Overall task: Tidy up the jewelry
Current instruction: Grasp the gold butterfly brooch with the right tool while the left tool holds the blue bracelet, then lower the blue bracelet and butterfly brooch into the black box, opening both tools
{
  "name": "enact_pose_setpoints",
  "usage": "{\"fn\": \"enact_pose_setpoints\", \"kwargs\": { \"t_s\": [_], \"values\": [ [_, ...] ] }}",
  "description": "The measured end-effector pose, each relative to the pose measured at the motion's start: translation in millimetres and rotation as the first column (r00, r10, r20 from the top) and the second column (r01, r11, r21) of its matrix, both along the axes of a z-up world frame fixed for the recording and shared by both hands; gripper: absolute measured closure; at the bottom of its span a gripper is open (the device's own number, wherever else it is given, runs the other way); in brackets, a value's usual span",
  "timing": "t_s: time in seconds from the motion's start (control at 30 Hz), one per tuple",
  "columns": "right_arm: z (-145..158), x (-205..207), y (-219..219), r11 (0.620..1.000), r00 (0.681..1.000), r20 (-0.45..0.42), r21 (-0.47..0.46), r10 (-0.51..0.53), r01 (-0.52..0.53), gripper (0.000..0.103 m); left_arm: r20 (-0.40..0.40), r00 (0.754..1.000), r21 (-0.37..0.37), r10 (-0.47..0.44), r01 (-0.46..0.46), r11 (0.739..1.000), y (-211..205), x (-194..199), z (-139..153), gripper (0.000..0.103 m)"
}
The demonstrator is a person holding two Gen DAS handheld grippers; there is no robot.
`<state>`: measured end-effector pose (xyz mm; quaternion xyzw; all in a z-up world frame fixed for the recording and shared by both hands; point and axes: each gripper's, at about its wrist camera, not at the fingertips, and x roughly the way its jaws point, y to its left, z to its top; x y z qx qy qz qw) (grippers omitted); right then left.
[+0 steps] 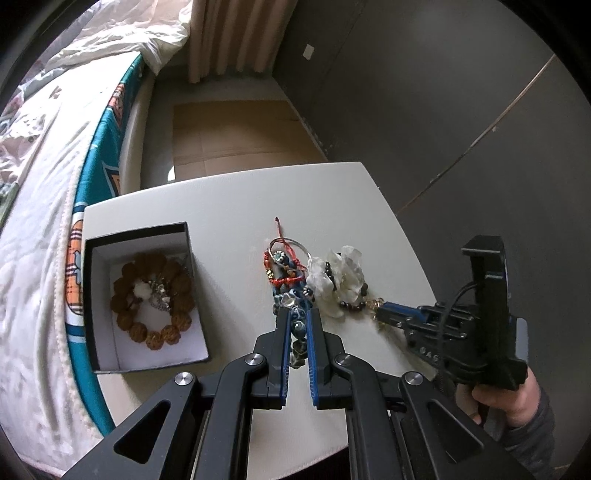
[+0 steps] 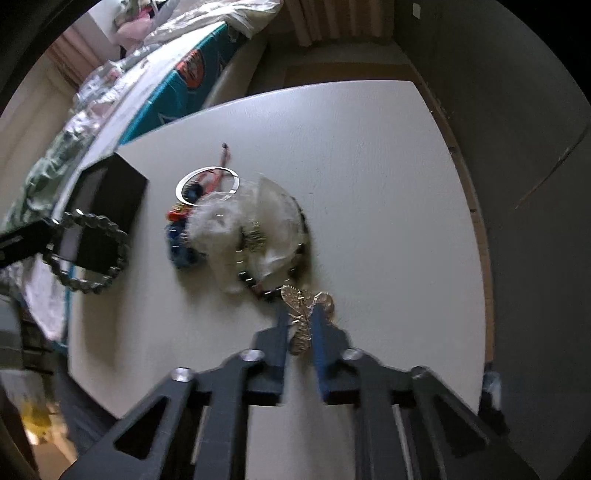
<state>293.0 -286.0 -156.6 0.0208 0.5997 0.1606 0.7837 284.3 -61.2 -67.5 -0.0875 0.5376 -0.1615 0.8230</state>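
Note:
A black box [image 1: 140, 295] with a white lining holds a brown bead bracelet [image 1: 151, 295] and a silver piece. A jewelry pile [image 1: 314, 277] lies on the white table [image 1: 221, 206]: red cords, a silver hoop [image 2: 207, 184], white petal pieces [image 2: 240, 225], dark beads. My left gripper [image 1: 298, 317] is shut on a grey-blue bead bracelet [image 1: 297, 332], which hangs as a ring [image 2: 88, 251] beside the box [image 2: 110, 199] in the right wrist view. My right gripper [image 2: 301, 317] is shut on a gold leaf pendant [image 2: 301, 314] at the pile's near edge; it also shows in the left wrist view [image 1: 384, 314].
A bed with a white quilt and teal sheet [image 1: 55, 221] runs along the table's left side. A grey wall [image 1: 461, 110] stands to the right. Curtains [image 1: 236, 33] hang at the back above a wooden floor [image 1: 236, 136].

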Motion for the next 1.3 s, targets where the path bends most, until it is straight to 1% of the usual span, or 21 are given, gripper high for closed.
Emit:
{"fn": "enact_pose_setpoints", "kwargs": {
  "t_s": [0.2,0.3,0.33,0.37,0.4,0.43,0.6,0.67,0.7,0.77,0.83,0.97,1.1,1.17,1.3],
  "values": [
    [13.4,-9.5,3.2,1.0,1.0,0.026,-0.001,-0.004,0.004,0.097,0.033,0.999,-0.014,0.022,-0.022,1.0,11.1,-9.6,13.6,0.095],
    [16.0,-9.0,8.9,0.998,0.999,0.046,-0.057,0.002,0.001,0.097,0.048,0.998,-0.018,0.028,-0.027,0.999,17.0,-14.8,19.8,0.095],
    [15.1,-8.1,10.2,0.997,0.999,0.037,-0.071,0.001,0.002,0.096,0.051,0.998,-0.018,0.031,-0.03,0.999,19.1,-16.4,21.1,0.095],
    [13.2,-7.0,11.0,0.997,1.0,0.021,-0.078,-0.001,0.002,0.088,0.053,0.998,-0.019,0.034,-0.033,0.999,21.2,-18.1,22.1,0.095],
    [12.5,-6.4,12.0,0.997,1.0,0.018,-0.079,-0.001,0.003,0.074,0.055,0.998,-0.02,0.036,-0.035,0.999,22.7,-19.1,22.8,0.095],
    [12.3,-5.8,13.9,0.996,1.0,0.026,-0.086,0.001,0.001,0.07,0.057,0.998,-0.02,0.038,-0.037,0.999,25.1,-20.8,23.7,0.095],
    [-0.5,-2.7,20.5,0.985,1.0,0.012,-0.171,0.016,-0.013,0.069,0.06,0.997,-0.02,0.05,-0.049,0.999,35.5,-22.1,24.1,0.095],
    [-8.5,-1.4,22.7,0.981,1.0,-0.002,-0.193,0.02,-0.02,0.069,0.061,0.997,-0.021,0.055,-0.053,0.998,39.6,-21.2,24.7,0.095],
    [-7.7,-1.8,24.1,0.979,1.0,0.014,-0.201,0.027,-0.024,0.069,0.062,0.996,-0.022,0.056,-0.055,0.998,42.0,-20.8,25.4,0.095],
    [-8.8,-1.7,26.7,0.975,0.999,0.009,-0.219,0.038,-0.035,0.069,0.066,0.996,-0.027,0.06,-0.058,0.998,46.5,-20.5,27.8,0.095],
    [-8.0,-1.4,27.5,0.972,0.999,0.002,-0.23,0.043,-0.041,0.074,0.076,0.995,-0.036,0.067,-0.065,0.997,52.2,-19.2,32.9,0.095],
    [-0.8,1.9,22.5,0.982,1.0,-0.001,-0.189,0.025,-0.025,0.074,0.101,0.991,-0.048,0.084,-0.079,0.996,65.3,-17.3,45.2,0.095],
    [13.6,3.0,16.6,0.995,1.0,0.012,-0.104,-0.001,0.002,0.074,0.118,0.988,-0.044,0.095,-0.091,0.995,77.8,-14.1,52.9,0.095],
    [20.2,7.9,26.8,0.998,1.0,0.024,-0.067,0.0,0.002,0.074,0.123,0.987,-0.039,0.101,-0.097,0.995,83.8,-12.1,54.0,0.095],
    [35.6,4.5,40.5,1.0,0.998,0.05,-0.02,0.023,-0.022,0.074,0.116,0.986,-0.039,0.118,-0.115,0.993,94.7,-5.6,50.4,0.095]
  ]
}}
